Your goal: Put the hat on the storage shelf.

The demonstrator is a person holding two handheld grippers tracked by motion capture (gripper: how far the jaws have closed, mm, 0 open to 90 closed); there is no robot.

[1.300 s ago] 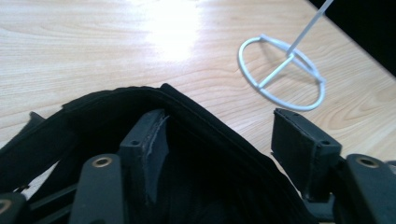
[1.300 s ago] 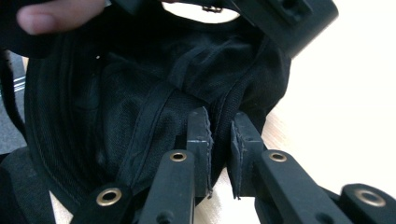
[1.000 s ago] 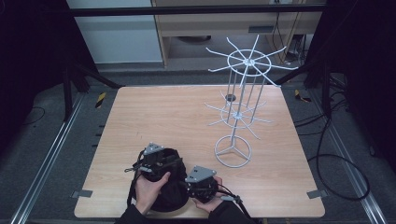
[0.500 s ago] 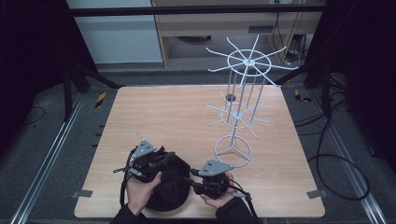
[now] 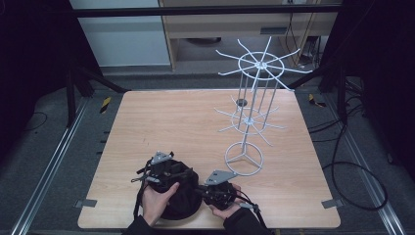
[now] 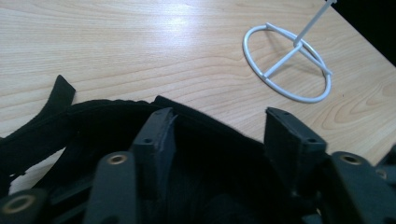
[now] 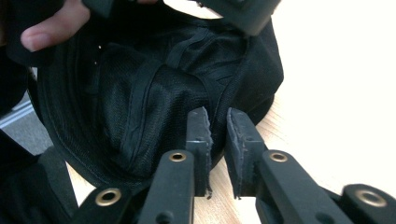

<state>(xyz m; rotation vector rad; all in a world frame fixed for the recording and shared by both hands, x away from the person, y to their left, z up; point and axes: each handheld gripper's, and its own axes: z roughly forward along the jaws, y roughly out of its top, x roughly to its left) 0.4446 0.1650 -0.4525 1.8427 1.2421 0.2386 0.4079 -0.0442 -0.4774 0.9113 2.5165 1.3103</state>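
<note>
The black cap [image 5: 178, 198] lies at the near edge of the surface [image 5: 195, 122], soft, light and floppy. My right claw [image 7: 215, 133] pinches its rim, my left claw [image 6: 219, 135] has just spread wide over the crown. The stitched rim grips best.

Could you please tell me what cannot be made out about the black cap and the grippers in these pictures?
- High view: both hands and grippers cover the black cap, hiding its shape.
- Right gripper view: whether the right gripper pinches the cap's edge is unclear; black on black.
- Left gripper view: the left gripper stands open over the cap; the bottom edge cuts off the inside.
</note>
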